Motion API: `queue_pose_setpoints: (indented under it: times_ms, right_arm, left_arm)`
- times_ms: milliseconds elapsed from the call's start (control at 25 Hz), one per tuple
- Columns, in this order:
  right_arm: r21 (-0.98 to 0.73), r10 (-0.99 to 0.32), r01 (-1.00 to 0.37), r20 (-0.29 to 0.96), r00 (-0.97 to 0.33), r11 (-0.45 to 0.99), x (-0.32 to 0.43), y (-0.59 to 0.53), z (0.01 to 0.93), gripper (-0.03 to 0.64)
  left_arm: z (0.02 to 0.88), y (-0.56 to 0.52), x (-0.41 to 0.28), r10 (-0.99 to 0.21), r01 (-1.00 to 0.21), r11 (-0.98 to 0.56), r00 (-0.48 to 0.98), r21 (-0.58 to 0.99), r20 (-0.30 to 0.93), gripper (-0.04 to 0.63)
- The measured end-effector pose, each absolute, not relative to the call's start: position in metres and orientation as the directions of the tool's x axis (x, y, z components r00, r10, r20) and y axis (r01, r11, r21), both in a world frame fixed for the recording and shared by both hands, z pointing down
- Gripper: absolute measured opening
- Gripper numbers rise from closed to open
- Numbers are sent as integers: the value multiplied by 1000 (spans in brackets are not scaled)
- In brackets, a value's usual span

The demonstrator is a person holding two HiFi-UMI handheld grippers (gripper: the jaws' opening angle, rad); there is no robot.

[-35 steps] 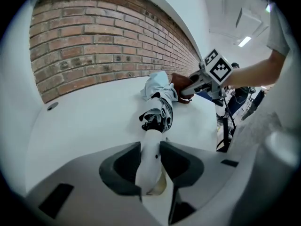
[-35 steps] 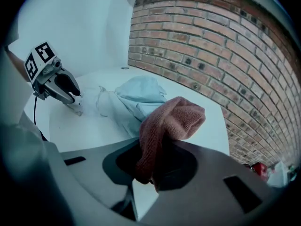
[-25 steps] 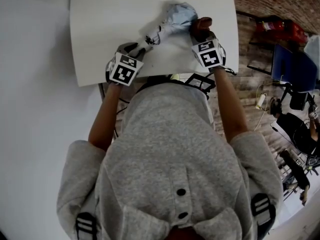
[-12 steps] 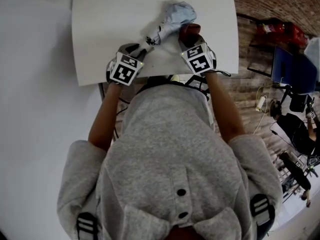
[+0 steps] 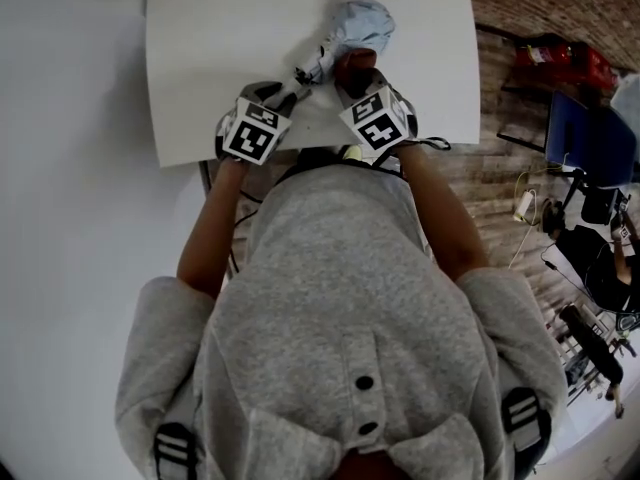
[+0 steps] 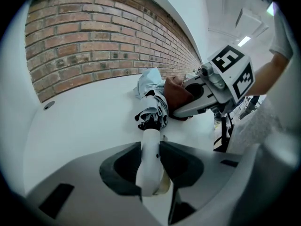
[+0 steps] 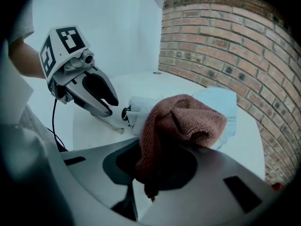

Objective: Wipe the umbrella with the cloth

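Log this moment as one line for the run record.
left gripper: shut on umbrella handle | right gripper: shut on cloth | cloth: against umbrella | umbrella: folded, lying on table

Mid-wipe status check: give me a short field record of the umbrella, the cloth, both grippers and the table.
umbrella: folded, light blue, lying on the table
cloth: reddish-brown, against the umbrella's fabric
left gripper: fingers shut on the umbrella's white handle
right gripper: fingers shut on the cloth
table: white, brick wall behind it
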State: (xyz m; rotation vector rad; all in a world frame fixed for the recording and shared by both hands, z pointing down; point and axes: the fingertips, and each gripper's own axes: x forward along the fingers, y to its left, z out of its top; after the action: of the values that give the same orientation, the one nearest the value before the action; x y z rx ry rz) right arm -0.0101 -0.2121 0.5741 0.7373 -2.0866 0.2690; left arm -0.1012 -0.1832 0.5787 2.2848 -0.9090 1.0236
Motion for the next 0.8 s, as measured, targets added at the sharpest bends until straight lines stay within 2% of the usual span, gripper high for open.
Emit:
queue_pose_setpoints:
  times_ms: [520, 680, 800]
  right_arm:
    - [9, -330, -529, 792, -514, 848, -44, -187, 562, 78]
    - [-101, -207, -434, 767, -607, 895, -62, -175, 542, 78]
    - [-199, -60, -294, 727, -684, 935, -73, -162, 515, 78]
  left_arm:
    - [580, -182, -101, -376, -728, -666, 518, 165, 768, 133]
    - [578, -184, -103, -369, -727, -663, 524, 178, 767, 135]
    - [575, -183, -103, -364, -722, -668, 525, 177, 769, 134]
